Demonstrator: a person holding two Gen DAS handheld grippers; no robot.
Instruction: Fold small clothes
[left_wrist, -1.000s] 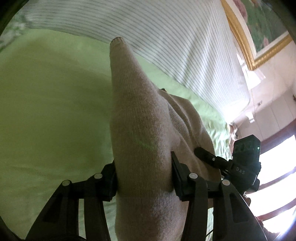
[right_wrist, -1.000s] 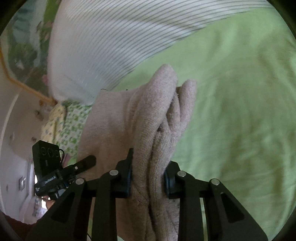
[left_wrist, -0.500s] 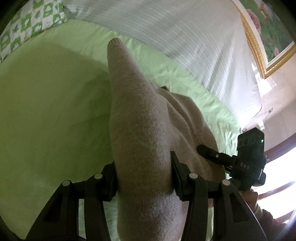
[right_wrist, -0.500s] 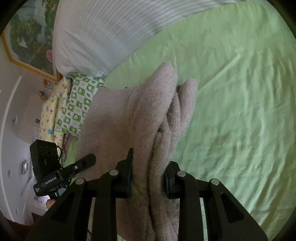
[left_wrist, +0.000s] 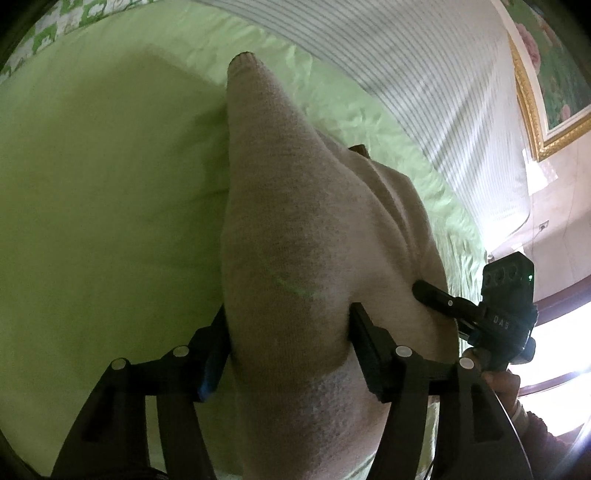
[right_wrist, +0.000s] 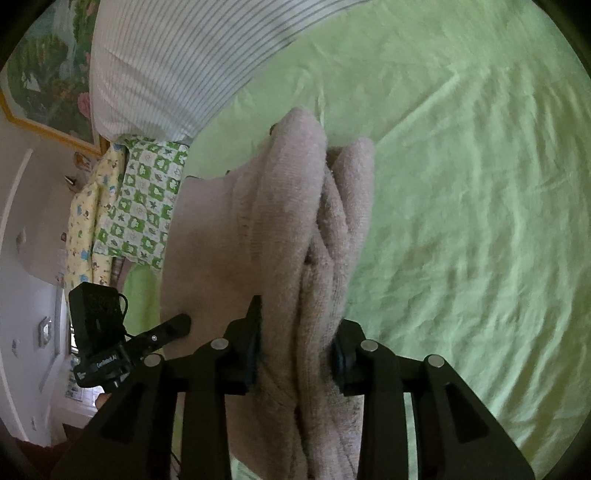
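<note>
Landmark: green bedsheet (left_wrist: 92, 221) (right_wrist: 480, 221), spread wide beneath everything else.
Garment: beige knit sweater (left_wrist: 295, 258) (right_wrist: 295, 221), held up above the green bedsheet and strung between the two tools; one rolled end points away toward the far side of the sheet.
Left gripper (left_wrist: 288, 332): jaws pressed in on a thick bunch of the sweater, knit bulging out past both pads.
Right gripper (right_wrist: 295, 350): jaws pinching several gathered folds of the same sweater, the layers stacked side by side between the pads.
Striped cover (left_wrist: 424, 74) (right_wrist: 166, 66): white with thin dark lines, lying along the far edge of the green bedsheet.
Patterned cloth (right_wrist: 140, 206): green-and-white checks, beside the striped cover at the sheet's border.
Framed painting (left_wrist: 546, 74) (right_wrist: 48, 74): gold frame, on the wall beyond the sheet.
Contact with sheet: cannot tell whether the sweater's far end touches it.
</note>
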